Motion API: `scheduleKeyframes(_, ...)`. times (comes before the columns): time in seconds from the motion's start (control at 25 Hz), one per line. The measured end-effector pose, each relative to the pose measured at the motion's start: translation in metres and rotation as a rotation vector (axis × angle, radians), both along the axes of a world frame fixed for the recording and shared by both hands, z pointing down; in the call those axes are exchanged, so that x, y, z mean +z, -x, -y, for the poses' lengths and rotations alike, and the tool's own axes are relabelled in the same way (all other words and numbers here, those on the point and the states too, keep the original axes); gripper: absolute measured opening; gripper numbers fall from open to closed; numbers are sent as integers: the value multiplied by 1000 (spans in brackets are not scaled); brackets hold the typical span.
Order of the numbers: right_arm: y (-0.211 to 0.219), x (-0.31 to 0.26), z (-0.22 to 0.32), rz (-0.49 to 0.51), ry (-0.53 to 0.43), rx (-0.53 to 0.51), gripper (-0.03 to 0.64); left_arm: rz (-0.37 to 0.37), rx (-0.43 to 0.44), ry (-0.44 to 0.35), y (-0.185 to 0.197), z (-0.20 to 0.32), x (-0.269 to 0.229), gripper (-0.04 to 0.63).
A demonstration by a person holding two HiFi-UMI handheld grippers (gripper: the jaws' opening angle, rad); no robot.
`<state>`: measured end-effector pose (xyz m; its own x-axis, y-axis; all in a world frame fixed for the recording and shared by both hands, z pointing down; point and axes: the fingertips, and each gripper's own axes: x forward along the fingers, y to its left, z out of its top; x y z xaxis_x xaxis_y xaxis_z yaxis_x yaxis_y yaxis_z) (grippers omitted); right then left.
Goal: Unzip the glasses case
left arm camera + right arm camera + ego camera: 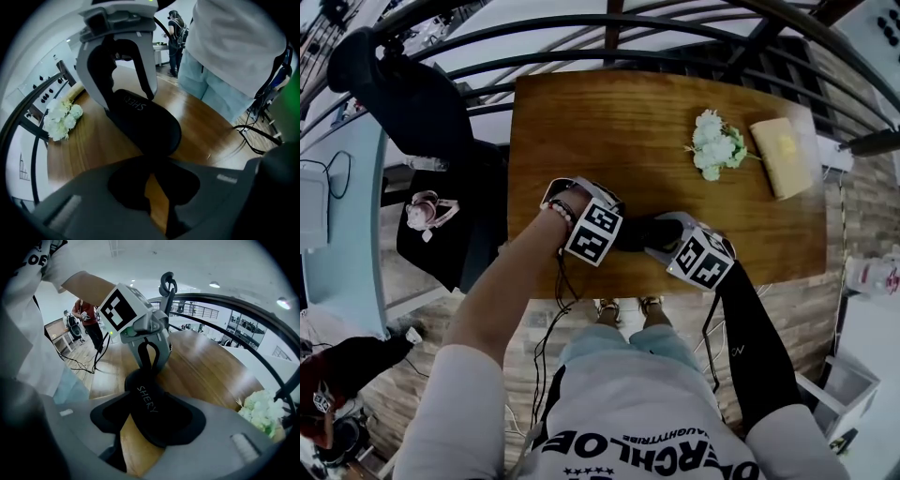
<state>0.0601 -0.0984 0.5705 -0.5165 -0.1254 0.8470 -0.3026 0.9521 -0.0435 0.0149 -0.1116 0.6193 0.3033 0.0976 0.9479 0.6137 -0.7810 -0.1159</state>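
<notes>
A black glasses case (639, 232) lies near the front edge of the wooden table (609, 122), between my two grippers. My right gripper (667, 246) holds one end: in the right gripper view the case (152, 401), with pale lettering on its lid, sits between the pads of the right gripper (151, 414). My left gripper (617, 234) stands at the other end, pointing steeply down. In the left gripper view, the left gripper (155, 180) has its jaws a little apart, with only bare wood in the gap. The case (143, 119) starts just past its tips. No zip pull shows.
White artificial flowers (715, 143) and a tan block (783, 155) lie at the table's far right. A dark railing (581, 23) curves behind the table. A black garment (412, 103) hangs at the left. Cables (255, 140) trail over the floor by my legs.
</notes>
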Motion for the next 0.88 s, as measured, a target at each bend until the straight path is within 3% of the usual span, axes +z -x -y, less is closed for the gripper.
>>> scheduleKeyframes(0.32, -1, 1, -1, 9, 12, -9, 244, -27, -78, 40, 3, 0, -3, 112)
scheduleKeyframes(0.88, -2, 2, -3, 13, 19, -12, 245, 8, -70, 47, 13, -10, -7, 109)
